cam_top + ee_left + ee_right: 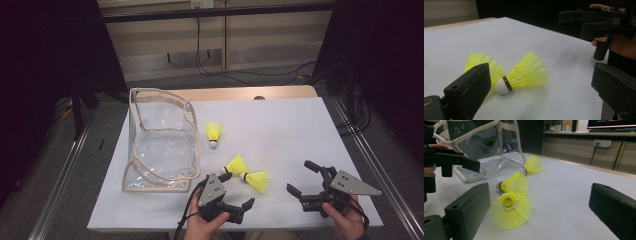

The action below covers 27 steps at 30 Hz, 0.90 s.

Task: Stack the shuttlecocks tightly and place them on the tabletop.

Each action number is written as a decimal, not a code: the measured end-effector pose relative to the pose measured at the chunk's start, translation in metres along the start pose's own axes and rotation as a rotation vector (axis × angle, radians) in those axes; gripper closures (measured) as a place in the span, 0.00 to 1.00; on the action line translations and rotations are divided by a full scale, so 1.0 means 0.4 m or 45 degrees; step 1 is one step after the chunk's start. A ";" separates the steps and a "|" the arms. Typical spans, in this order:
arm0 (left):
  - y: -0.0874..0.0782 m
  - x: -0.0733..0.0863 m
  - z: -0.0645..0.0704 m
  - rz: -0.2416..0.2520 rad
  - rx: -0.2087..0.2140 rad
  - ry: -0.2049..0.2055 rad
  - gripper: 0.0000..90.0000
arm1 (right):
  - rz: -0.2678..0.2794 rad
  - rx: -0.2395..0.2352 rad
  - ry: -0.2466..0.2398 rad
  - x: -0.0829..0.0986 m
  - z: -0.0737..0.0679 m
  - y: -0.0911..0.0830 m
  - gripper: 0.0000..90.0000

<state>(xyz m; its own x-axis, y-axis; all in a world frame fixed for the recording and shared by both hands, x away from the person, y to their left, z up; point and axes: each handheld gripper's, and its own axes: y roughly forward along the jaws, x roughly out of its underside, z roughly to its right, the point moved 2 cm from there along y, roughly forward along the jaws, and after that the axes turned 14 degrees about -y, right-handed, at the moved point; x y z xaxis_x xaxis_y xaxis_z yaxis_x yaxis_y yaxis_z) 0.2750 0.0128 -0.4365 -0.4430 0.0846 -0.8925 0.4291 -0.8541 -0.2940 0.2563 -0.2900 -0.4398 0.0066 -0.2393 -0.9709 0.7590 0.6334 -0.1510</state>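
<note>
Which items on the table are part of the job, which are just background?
In play:
- three yellow shuttlecocks
- clear bag, open
- left gripper, jaws open near the closest pair
- right gripper, jaws open

Background:
- white table cover
- cables on the floor behind
- wall socket

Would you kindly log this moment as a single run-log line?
left tongs: open, by two shuttlecocks | right tongs: open, empty | third shuttlecock: beside clear bag | bag: empty

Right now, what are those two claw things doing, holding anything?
Left gripper: open, holding nothing, beside two yellow shuttlecocks.
Right gripper: open, holding nothing.
</note>
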 end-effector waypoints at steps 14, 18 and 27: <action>0.032 -0.030 0.016 0.049 -0.035 -0.009 0.02 | -0.001 -0.004 0.002 0.000 -0.002 -0.002 0.04; 0.044 -0.039 0.021 0.049 -0.037 -0.005 0.02 | 0.006 -0.003 -0.004 0.000 0.001 -0.001 0.04; 0.079 -0.075 0.021 0.072 -0.060 -0.027 0.02 | 0.005 -0.003 -0.001 0.001 0.002 -0.003 0.04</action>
<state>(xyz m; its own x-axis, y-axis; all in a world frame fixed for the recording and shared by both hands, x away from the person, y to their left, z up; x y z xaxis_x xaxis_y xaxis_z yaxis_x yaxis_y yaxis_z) 0.2954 -0.0210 -0.4162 -0.4332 0.0258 -0.9009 0.4905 -0.8319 -0.2597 0.2558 -0.2915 -0.4399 0.0099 -0.2373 -0.9714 0.7576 0.6359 -0.1476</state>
